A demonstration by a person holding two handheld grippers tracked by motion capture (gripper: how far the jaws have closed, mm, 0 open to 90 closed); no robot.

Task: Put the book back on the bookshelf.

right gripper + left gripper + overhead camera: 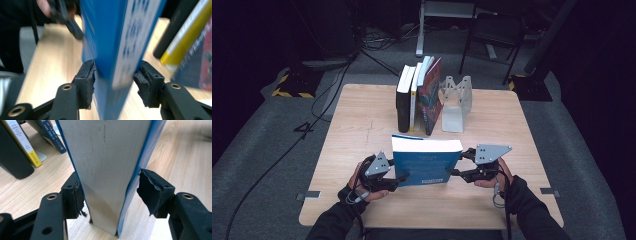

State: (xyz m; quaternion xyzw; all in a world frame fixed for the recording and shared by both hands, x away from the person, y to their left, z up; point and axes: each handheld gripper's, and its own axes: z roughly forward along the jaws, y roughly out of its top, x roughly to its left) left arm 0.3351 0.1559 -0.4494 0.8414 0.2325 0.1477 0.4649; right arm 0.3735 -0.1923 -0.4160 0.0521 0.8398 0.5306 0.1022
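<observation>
Both grippers, left [398,178] and right [455,171], clamp their fingers on the blue book's [426,161] ends, keeping it upright on the bench [362,120].

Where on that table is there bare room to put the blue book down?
Bare wood lies left of the row of standing books, out to the table edge, and right of the metal bookend. The strip between that row and the blue book is narrow. The near middle is crowded by the left gripper and right gripper.
</observation>
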